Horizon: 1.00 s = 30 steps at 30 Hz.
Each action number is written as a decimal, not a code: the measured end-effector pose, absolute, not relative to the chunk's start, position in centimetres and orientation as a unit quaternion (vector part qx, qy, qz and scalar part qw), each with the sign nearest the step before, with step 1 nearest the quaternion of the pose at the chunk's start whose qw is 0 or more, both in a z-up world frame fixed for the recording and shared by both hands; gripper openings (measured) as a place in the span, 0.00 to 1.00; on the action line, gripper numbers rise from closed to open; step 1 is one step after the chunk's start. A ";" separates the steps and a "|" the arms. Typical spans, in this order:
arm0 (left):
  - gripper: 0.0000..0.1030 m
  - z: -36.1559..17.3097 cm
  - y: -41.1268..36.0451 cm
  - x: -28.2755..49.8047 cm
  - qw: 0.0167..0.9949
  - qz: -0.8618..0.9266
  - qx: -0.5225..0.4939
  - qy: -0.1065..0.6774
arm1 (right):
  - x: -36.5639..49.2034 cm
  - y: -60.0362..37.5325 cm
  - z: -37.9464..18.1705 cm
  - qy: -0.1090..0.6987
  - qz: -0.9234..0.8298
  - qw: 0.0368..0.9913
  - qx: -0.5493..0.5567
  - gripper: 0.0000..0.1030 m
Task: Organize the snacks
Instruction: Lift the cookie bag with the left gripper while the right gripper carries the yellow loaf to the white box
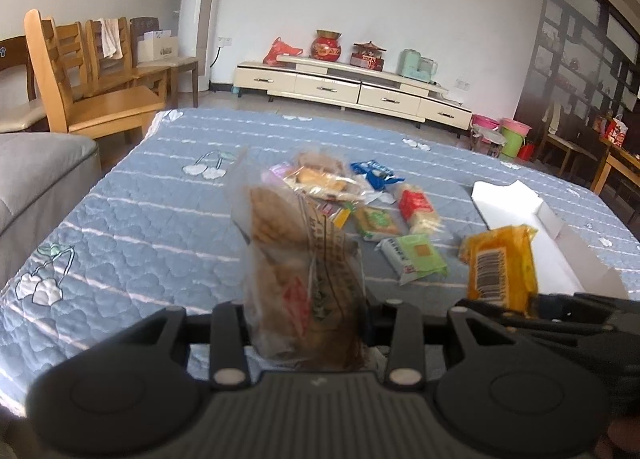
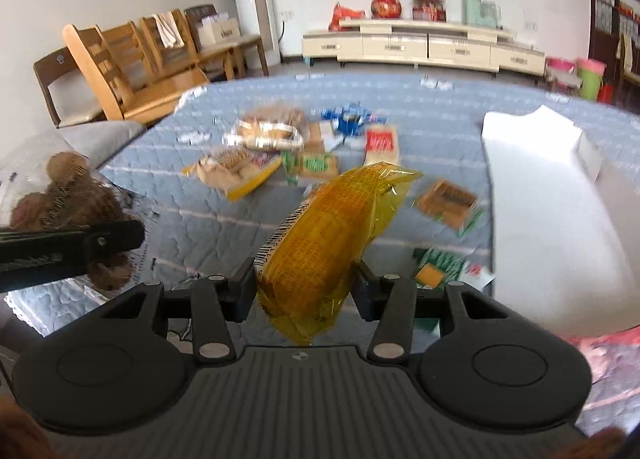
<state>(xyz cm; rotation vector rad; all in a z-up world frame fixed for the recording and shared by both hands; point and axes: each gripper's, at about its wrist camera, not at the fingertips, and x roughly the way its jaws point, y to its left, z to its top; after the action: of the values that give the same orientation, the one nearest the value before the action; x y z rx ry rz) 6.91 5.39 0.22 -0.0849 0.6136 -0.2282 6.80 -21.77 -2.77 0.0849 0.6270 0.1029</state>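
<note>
The right tool [image 2: 306,287] is clamped on a yellow crinkly plastic snack packet [image 2: 328,243], whose long axis runs up and away from the jaws, tipped toward the open white cardboard box [image 2: 552,219]. That box lies ahead and to the right of this tool (the nearer of the two), so the packet likely goes there. The left tool [image 1: 306,323] grips a clear plastic bag of brown biscuits [image 1: 296,255], standing upright. Loose snacks lie farther ahead on the blue quilted bed [image 1: 132,219].

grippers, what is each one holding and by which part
The left gripper clamps the lower end of a clear bag of brown biscuits. The right gripper clamps the lower part of a yellow snack packet.
</note>
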 end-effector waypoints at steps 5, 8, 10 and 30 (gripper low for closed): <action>0.36 1.4 4.3 6.3 0.948 -0.119 -0.039 0.292 | 5.2 -23.3 -0.8 0.287 0.040 0.957 0.026 0.58; 0.36 2.0 3.6 6.0 0.950 -0.121 -0.035 0.287 | 4.4 -24.4 -0.1 0.279 0.034 0.959 0.020 0.58; 0.36 2.3 3.1 5.8 0.950 -0.122 -0.037 0.285 | 3.9 -25.0 0.4 0.276 0.029 0.960 0.018 0.58; 0.37 3.8 -2.5 5.5 0.951 -0.139 0.002 0.275 | 1.1 -29.3 1.7 0.260 -0.007 0.966 0.019 0.58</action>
<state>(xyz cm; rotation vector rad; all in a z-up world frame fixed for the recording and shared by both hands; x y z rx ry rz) 5.51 -2.49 3.83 0.0047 0.5593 -0.2834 1.08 -29.34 1.71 0.0377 0.5253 -0.0146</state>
